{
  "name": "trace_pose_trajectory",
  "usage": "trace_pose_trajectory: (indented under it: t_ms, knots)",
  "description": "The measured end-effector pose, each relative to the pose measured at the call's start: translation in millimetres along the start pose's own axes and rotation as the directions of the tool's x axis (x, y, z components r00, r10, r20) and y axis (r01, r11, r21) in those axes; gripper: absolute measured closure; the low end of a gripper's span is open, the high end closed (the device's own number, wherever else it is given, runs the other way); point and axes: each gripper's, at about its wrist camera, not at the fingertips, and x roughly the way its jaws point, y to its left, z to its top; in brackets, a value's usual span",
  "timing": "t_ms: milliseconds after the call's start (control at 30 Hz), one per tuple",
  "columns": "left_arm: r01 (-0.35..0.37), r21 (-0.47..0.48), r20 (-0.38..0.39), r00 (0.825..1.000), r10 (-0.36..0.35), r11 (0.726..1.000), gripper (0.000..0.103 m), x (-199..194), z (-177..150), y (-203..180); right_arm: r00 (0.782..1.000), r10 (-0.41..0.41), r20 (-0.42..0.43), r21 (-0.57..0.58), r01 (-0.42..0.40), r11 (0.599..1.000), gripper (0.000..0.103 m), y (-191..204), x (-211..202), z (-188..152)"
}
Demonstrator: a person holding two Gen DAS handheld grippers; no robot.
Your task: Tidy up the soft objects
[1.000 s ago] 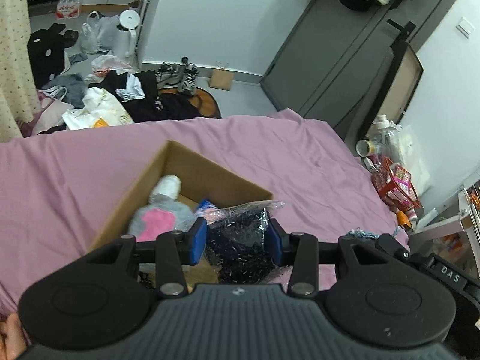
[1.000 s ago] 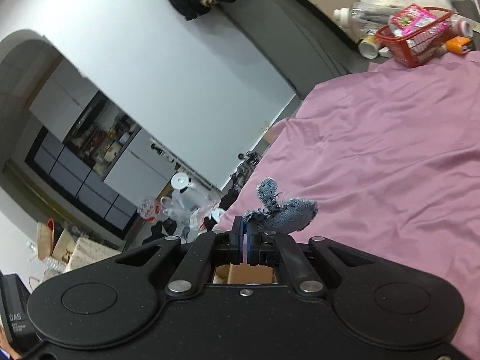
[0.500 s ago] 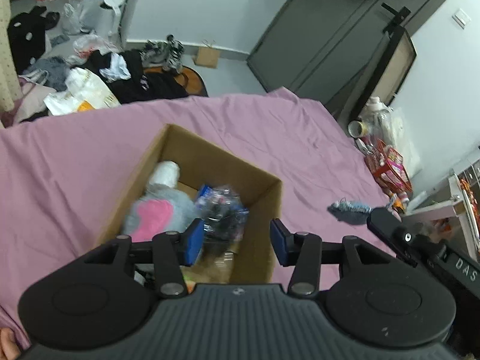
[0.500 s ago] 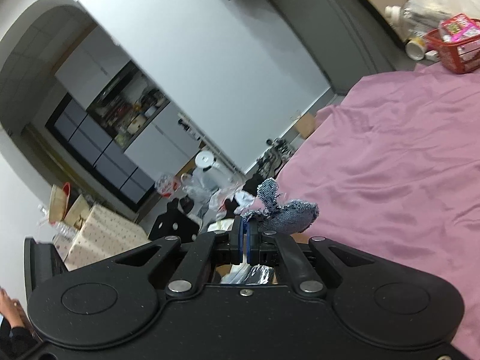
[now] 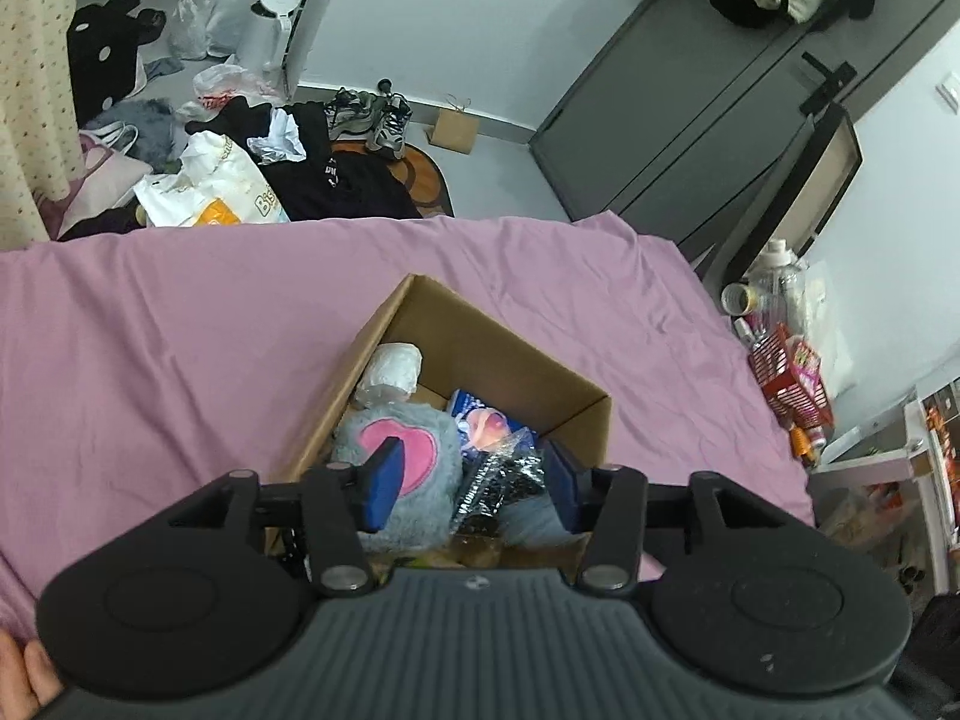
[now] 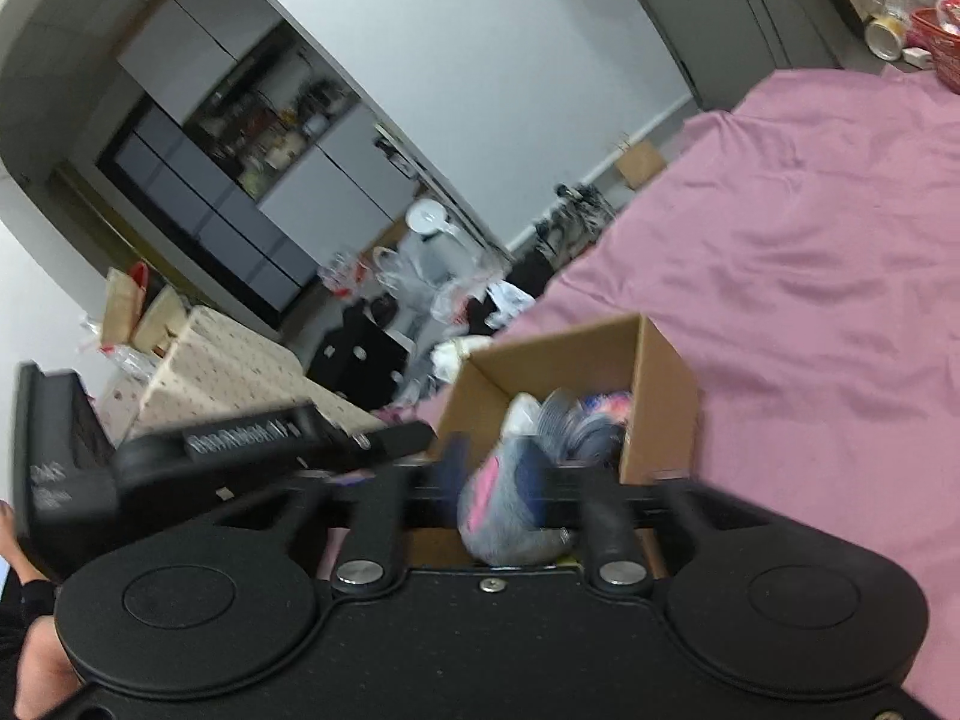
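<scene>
Both grippers over the cardboard box (image 5: pixel 522 354) on the pink bed sheet (image 5: pixel 180 360).

Left gripper (image 5: pixel 474 474): jaws wide, nothing between the pads. The box sits right under and just ahead of it. In the box, from this gripper: grey plush with pink heart (image 5: pixel 414 450) under the left pad, crinkly clear bag of dark stuff (image 5: pixel 498 480) between the pads toward the right one, blue packet (image 5: pixel 480 414) just beyond, white roll (image 5: pixel 393 369) at the far left wall.

Right gripper (image 6: pixel 498 474): frame is motion-blurred. Jaws look parted, no small item pinched that I can make out. The grey plush (image 6: pixel 504 504) shows through the gap from above, apparently lying in the box (image 6: pixel 600 354), not held; can't fully rule out contact given the blur. The left gripper's body crosses the right wrist view to the left of the gap, so the two tools are close together over the same opening.

Key relation: the box opening is straight down-forward of both grippers, long axis running away from the left gripper, and neither one is clearly carrying anything.

Judgement: a drop-off into the box looks done or nearly so. Next is pulling both grippers up clear of each other and going for another soft item. No loose one visible on the sheet in either view.
</scene>
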Motion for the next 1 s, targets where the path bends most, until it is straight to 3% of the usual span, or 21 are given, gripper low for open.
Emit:
trace_pose_trajectory:
  t_ms: [33, 200, 267, 367, 600, 833, 1000]
  knots:
    - [-0.003, 0.005, 0.001, 1.000, 0.003, 1.000, 0.045, -3, 0, -1, 1.000, -0.018, 0.003, 0.002, 0.018, 1.000, 0.046, 2, -3, -1]
    - [0.000, 0.023, -0.015, 1.000, 0.000, 1.000, 0.034, -21, -2, -7, 0.993, -0.114, 0.021, 0.032, 0.113, 0.993, 0.043, 9, -34, -7]
    - [0.008, 0.041, -0.012, 1.000, -0.007, 0.999, 0.025, -31, -5, -9, 0.989, -0.147, 0.032, 0.024, 0.147, 0.989, 0.038, 16, -46, -9]
    - [0.008, 0.087, -0.008, 1.000, -0.007, 0.996, 0.022, -49, -11, -15, 0.980, -0.194, 0.051, 0.024, 0.193, 0.981, 0.026, 26, -64, -11]
    - [0.014, 0.210, -0.016, 1.000, -0.011, 0.978, 0.021, -94, -28, -31, 0.964, -0.249, 0.095, 0.030, 0.247, 0.969, 0.017, 47, -103, -19]
    - [0.027, 0.285, 0.009, 0.999, -0.031, 0.958, 0.017, -139, -44, -36, 0.947, -0.289, 0.141, 0.017, 0.289, 0.957, 0.004, 64, -149, -32]
    - [0.028, 0.332, 0.047, 0.998, -0.046, 0.943, 0.013, -169, -58, -41, 0.937, -0.314, 0.156, 0.006, 0.317, 0.949, 0.000, 76, -173, -47]
